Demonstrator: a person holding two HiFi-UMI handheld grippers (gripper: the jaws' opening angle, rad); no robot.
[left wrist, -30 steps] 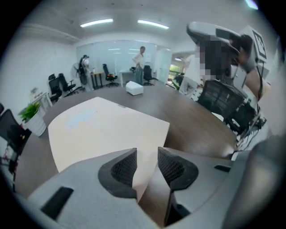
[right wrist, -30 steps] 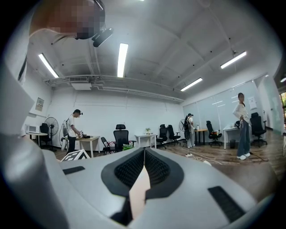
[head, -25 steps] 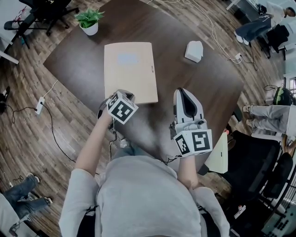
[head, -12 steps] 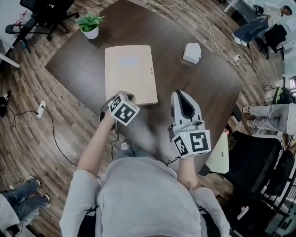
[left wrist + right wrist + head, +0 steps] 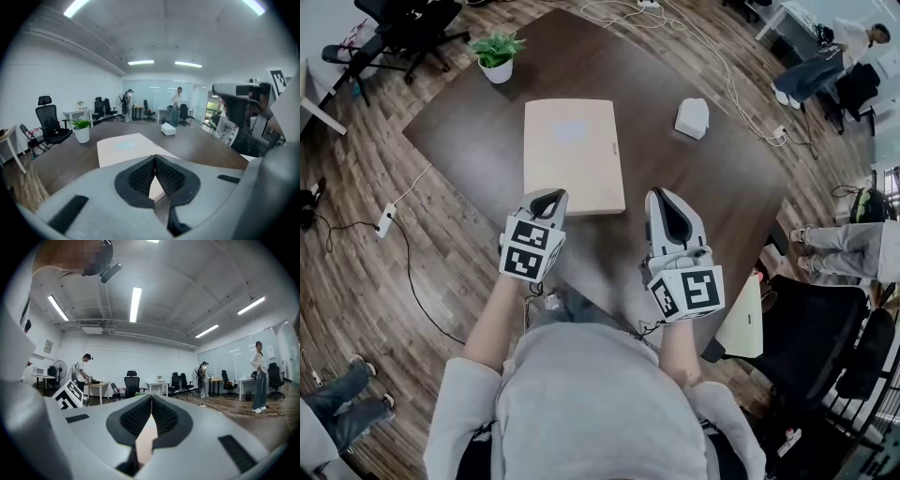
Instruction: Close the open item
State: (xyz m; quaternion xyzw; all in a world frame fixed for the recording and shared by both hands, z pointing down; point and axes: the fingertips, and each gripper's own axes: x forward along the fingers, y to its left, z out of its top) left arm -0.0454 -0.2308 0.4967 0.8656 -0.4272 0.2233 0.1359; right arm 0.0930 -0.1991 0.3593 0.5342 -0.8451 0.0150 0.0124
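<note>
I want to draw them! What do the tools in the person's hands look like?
The left tool and right tool are both pale grey, rounded shells with black ridged pads. Each carries a white cube printed with black square markers. The person wears a light grey short-sleeved shirt.

No writing can be read anywhere. The beige folder (image 5: 574, 155) on the table (image 5: 712, 187) carries a pale blue patch (image 5: 570, 131), too blurred to read, and a small dark mark (image 5: 614, 146) at its right edge, too small to read. The marker cube (image 5: 530, 251) on the left gripper (image 5: 548, 197) and its twin (image 5: 689, 292) on the right gripper (image 5: 666, 197) bear only black-and-white square patterns. A wall notice (image 5: 48, 346) is illegible.
</note>
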